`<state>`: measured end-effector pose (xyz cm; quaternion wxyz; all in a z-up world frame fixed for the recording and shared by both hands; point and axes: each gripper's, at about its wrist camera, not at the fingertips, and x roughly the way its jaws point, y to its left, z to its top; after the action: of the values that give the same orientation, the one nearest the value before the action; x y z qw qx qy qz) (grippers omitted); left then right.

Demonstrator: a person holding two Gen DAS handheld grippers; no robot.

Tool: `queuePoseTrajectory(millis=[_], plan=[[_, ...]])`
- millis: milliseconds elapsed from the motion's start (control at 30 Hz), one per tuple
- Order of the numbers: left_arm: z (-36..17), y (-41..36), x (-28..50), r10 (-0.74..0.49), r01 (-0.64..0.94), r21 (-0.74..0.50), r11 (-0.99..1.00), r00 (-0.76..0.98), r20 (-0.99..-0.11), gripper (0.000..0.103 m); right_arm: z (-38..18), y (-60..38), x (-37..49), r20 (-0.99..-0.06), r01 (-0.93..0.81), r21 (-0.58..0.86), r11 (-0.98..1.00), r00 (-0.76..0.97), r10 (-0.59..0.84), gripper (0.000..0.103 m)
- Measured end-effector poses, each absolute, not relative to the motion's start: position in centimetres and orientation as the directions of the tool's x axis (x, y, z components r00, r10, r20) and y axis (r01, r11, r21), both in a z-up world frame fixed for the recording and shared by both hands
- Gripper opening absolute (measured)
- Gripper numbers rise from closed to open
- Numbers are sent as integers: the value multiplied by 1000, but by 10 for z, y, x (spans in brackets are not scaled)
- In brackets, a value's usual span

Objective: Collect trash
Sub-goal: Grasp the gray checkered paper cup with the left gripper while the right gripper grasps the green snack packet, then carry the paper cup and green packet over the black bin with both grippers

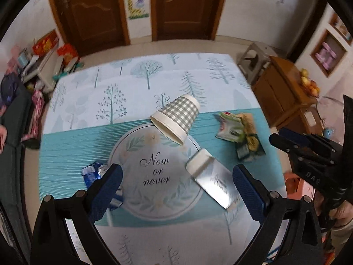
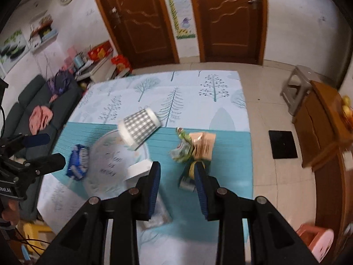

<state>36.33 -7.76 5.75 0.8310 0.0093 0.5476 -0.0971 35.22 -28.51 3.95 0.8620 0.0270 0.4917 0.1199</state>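
Note:
Trash lies on a tree-printed cloth [image 1: 136, 81] with a round "Now or never" print. A checked paper cup [image 1: 176, 119] lies on its side at the far edge of the print. A flattened silver and white carton [image 1: 209, 176] rests just inside my left gripper's right finger. A blue wrapper [image 1: 94, 172] is partly hidden by the left finger. My left gripper [image 1: 178, 176] hovers wide open over the print, holding nothing. Crumpled green and yellow wrappers [image 2: 192, 145] lie beyond my right gripper [image 2: 177, 170], whose jaws stand partly apart and empty.
A wooden cabinet [image 1: 282, 92] with fruit on top and a grey stool [image 1: 253, 61] stand to the right. A dark sofa [image 2: 33, 110] and cluttered shelves are on the left. A pink stool [image 2: 315, 238] sits at the near right, with two brown doors behind.

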Motion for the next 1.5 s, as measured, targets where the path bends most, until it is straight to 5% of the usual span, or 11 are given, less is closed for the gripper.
queuePoseTrajectory(millis=[400, 500, 667, 800, 967, 1133, 1200, 1267, 1500], plan=[[-13, -59, 424, -192, -21, -205, 978, 268, -944, 99, -21, -256, 411, -875, -354, 52, 934, 434, 213, 31], [-25, -54, 432, -207, -53, -227, 972, 251, -946, 99, -25, -254, 416, -874, -374, 52, 926, 432, 223, 11], [-38, -51, 445, -234, -95, -263, 960, 242, -941, 98, -22, -253, 418, -859, -407, 101, 908, 426, 286, 5], [-47, -54, 454, -275, -110, -306, 946, 232, -933, 78, -17, -251, 423, -844, -409, 136, 902, 429, 322, 5], [-61, -60, 463, -299, -130, -330, 935, 211, -931, 76, -18, -249, 429, -841, -399, 172, 900, 416, 345, 5], [-73, -61, 468, -388, -149, -428, 892, 235, -891, 44, -23, -248, 428, -842, -394, 190, 899, 405, 355, 5], [-75, -64, 468, -410, -150, -453, 879, 248, -878, 16, -24, -249, 427, -841, -389, 200, 899, 402, 361, 4], [-73, -68, 466, -402, -138, -449, 883, 275, -873, 4, -24, -249, 425, -839, -385, 206, 899, 403, 365, 4], [-55, -69, 450, -370, -131, -426, 895, 315, -874, 2, -12, -247, 413, -821, -370, 225, 901, 426, 380, 4]])
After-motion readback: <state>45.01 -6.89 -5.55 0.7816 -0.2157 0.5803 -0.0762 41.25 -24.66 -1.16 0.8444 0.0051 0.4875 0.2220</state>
